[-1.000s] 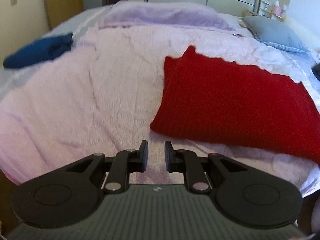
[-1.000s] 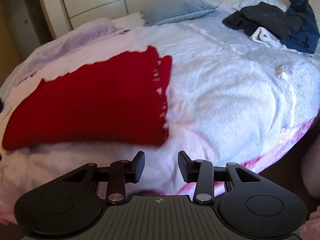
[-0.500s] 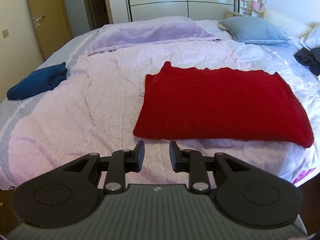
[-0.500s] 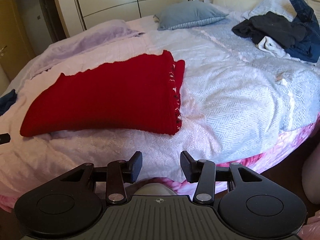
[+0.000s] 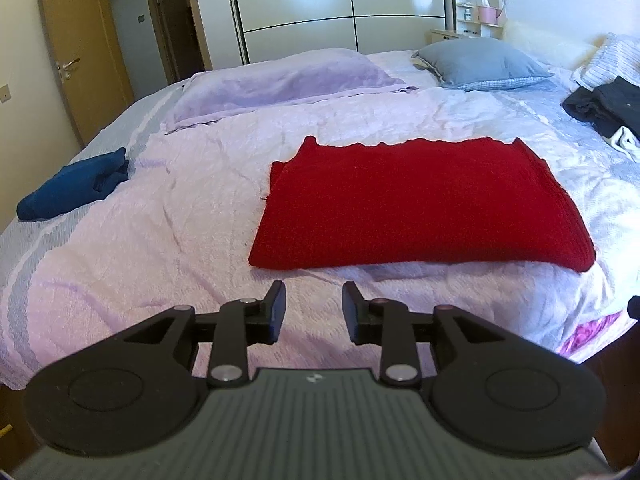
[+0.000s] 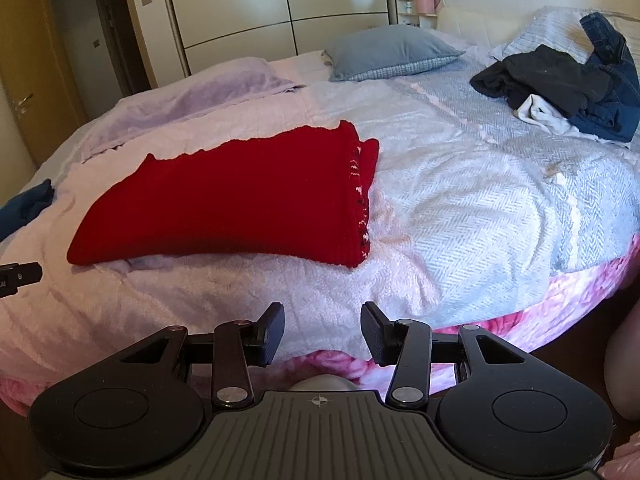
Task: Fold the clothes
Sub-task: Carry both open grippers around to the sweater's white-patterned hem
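Observation:
A red knitted sweater (image 5: 416,204) lies folded flat as a rectangle on the pale pink bedspread (image 5: 168,240); it also shows in the right wrist view (image 6: 240,204), with a patterned edge at its right side. My left gripper (image 5: 314,300) is open and empty, held above the bed's near edge, short of the sweater's near left corner. My right gripper (image 6: 322,322) is open and empty, over the bed's edge, below the sweater's near right corner.
A folded blue garment (image 5: 76,190) lies at the bed's left. A pile of dark, white and denim clothes (image 6: 560,88) lies at the far right. A lilac blanket (image 5: 276,80) and grey pillow (image 5: 480,62) lie at the head. Wardrobe doors (image 5: 340,4) stand behind.
Both grippers have pulled back and up from the sweater, so more of the bed shows. The left jaws have opened wider. The sweater lies still.

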Tool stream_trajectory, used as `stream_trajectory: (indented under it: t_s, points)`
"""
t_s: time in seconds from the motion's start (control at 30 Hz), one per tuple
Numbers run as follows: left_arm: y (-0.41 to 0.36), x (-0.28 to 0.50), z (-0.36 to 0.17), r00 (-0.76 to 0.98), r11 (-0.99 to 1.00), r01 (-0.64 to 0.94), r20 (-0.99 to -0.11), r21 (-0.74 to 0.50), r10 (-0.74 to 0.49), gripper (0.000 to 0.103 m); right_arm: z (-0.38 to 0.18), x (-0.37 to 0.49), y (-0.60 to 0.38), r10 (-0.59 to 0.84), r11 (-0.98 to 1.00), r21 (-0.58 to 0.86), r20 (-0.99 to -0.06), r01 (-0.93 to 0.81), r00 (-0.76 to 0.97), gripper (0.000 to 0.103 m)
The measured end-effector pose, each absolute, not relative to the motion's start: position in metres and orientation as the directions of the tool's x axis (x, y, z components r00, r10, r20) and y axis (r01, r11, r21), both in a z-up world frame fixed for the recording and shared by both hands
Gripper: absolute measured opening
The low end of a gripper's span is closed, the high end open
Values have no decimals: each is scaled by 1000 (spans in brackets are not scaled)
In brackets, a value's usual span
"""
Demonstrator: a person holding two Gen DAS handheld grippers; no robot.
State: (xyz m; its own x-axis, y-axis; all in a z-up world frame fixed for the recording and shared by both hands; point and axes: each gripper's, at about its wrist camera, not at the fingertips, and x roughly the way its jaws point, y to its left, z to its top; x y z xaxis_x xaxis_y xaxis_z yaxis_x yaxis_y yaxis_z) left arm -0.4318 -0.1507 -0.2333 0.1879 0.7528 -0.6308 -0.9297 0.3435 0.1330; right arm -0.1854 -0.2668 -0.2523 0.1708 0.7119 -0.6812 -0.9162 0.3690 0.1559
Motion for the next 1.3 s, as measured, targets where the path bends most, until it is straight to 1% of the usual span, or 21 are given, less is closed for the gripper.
stream_trajectory:
  t_s: [0.13, 0.5, 0.9, 1.13, 1.23, 1.3]
  points:
    - [-159, -436, -235, 197, 345, -931, -631, 120, 750, 29, -255, -190, -267, 700, 356, 138, -695, -924, 165, 46]
    - [-160, -440, -242, 183, 325, -939, -638, 111, 748, 30, -264, -208, -256, 684, 297, 77, -712, -952, 156, 48]
    - [-144, -432, -263, 140, 309, -943, -697, 123, 703, 30, -284, -205, -230, 656, 273, 86, -745, -958, 120, 50]
    - [-122, -414, -287, 122, 311, -942, -737, 124, 664, 31, -314, -187, -211, 619, 306, 143, -781, -941, 83, 51]
    - [-107, -405, -292, 122, 301, -948, -748, 108, 652, 31, -326, -172, -205, 636, 319, 214, -770, -923, 42, 51]
    - [-93, -399, -288, 129, 293, -952, -755, 88, 643, 31, -325, -161, -199, 669, 305, 268, -743, -914, 5, 51]
